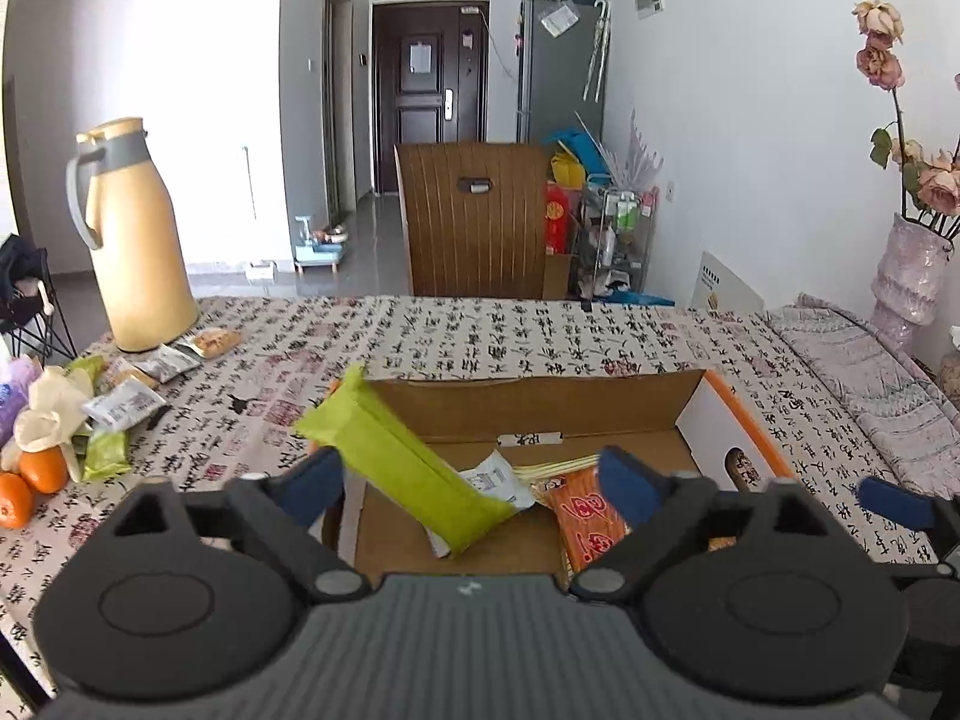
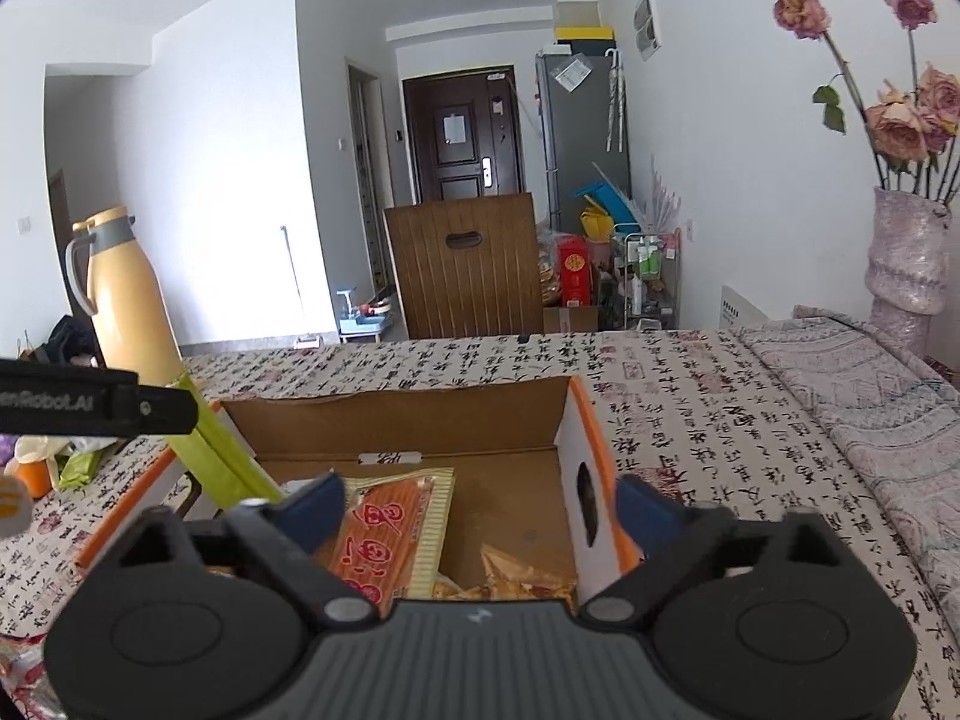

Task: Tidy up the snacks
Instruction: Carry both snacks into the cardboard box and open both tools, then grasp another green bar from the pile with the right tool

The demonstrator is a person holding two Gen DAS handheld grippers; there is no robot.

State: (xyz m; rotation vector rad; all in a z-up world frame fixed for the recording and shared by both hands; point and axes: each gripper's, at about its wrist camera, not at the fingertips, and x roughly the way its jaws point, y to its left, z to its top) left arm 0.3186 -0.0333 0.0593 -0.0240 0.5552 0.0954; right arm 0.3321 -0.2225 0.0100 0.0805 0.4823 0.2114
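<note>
Here, left gripper (image 1: 474, 480): fingers spreading wide, gripping nothing, hovering over the cardboard box (image 1: 540, 402).
Right gripper (image 2: 480, 510): fingers likewise spread, empty.
Green packet (image 1: 408, 468): leaning tilted across the box's left wall.
Orange-red packet (image 2: 384, 534): lying flat inside the box.
Loose snacks (image 1: 126, 402): sitting far left on the tablecloth (image 1: 480, 330), near the thermos (image 1: 132, 234).

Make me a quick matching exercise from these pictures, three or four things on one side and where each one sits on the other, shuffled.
Things:
1. green packet
2. orange packet
3. thermos
4. oranges

Places:
A. upright on the table's far left
B. flat on the box floor
C. tilted over the box's left wall
D. near left table edge

Pairs: 1-C, 2-B, 3-A, 4-D
</note>
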